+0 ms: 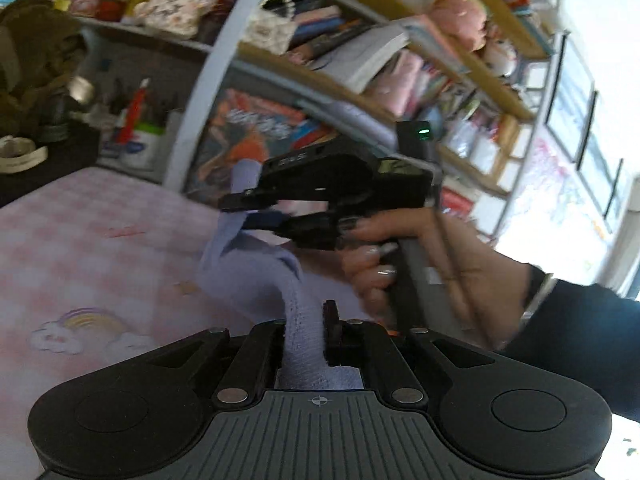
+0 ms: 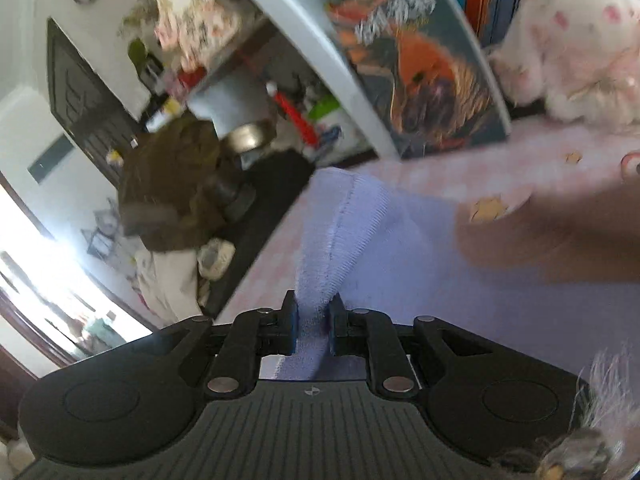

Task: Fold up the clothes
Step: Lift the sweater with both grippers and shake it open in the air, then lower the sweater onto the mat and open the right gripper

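Left wrist view: the left gripper (image 1: 304,332) is clamped on a lilac garment (image 1: 256,268), which runs up and forward to the right gripper (image 1: 256,210), also closed on it, above the pink bedsheet (image 1: 80,248). Right wrist view: the fingers (image 2: 290,320) pinch the ribbed hem (image 2: 352,216); a book cover's (image 2: 416,64) lettering blurs, unreadable.

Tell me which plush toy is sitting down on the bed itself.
The white plush with pink spots, beside the orange-fish book; the others sit up on shelves.
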`<state>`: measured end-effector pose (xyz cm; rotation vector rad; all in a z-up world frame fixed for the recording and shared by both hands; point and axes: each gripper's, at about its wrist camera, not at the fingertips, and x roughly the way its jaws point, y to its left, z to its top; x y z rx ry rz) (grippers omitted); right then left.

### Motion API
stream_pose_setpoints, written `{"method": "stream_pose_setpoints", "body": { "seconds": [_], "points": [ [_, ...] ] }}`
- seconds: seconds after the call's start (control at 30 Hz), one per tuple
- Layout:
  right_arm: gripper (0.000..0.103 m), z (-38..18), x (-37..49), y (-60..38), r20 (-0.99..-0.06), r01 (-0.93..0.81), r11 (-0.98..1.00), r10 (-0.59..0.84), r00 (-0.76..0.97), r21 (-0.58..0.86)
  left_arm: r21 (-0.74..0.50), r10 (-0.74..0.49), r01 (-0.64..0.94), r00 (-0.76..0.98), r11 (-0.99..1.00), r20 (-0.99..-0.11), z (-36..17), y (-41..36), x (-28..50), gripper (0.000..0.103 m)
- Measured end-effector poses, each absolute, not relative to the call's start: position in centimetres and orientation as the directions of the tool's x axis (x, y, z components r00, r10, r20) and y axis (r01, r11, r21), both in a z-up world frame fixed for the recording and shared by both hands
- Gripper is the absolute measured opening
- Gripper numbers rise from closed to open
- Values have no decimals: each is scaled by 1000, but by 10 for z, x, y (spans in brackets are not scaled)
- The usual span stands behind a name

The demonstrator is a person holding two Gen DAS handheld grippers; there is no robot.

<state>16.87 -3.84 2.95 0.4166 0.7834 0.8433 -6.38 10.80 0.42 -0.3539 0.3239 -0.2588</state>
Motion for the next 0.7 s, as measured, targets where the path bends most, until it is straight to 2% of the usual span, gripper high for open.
{"method": "stream_pose_setpoints", "body": {
  "seconds": [0.07, 0.13, 0.33, 0.53, 0.63, 0.7],
  "points": [
    [37, 32, 154, -51, -445, -526, 608, 794, 415, 595, -385, -281, 159, 916, 909, -286, -2, 115, -66, 5],
    [45, 34, 139, -63, -442, -547, 605, 796, 413, 579, -408, -267, 128, 914, 904, -304, -7, 122, -66, 10],
    [54, 43, 90, -122, -443, -594, 633, 773, 454, 496, -413, -237, 76, 905, 908, -353, -17, 137, -82, 14],
    [59, 43, 53, -186, -526, -554, 792, 595, 608, 256, -374, -196, 45, 905, 926, -377, -17, 147, -99, 16],
    [68, 43, 34, -218, -544, -514, 848, 492, 679, 126, -352, -185, 38, 900, 935, -394, -17, 149, -97, 16],
    [68, 43, 22, -239, -547, -481, 876, 421, 723, 38, -328, -174, 36, 898, 944, -405, -17, 148, -93, 17]
  ]
}}
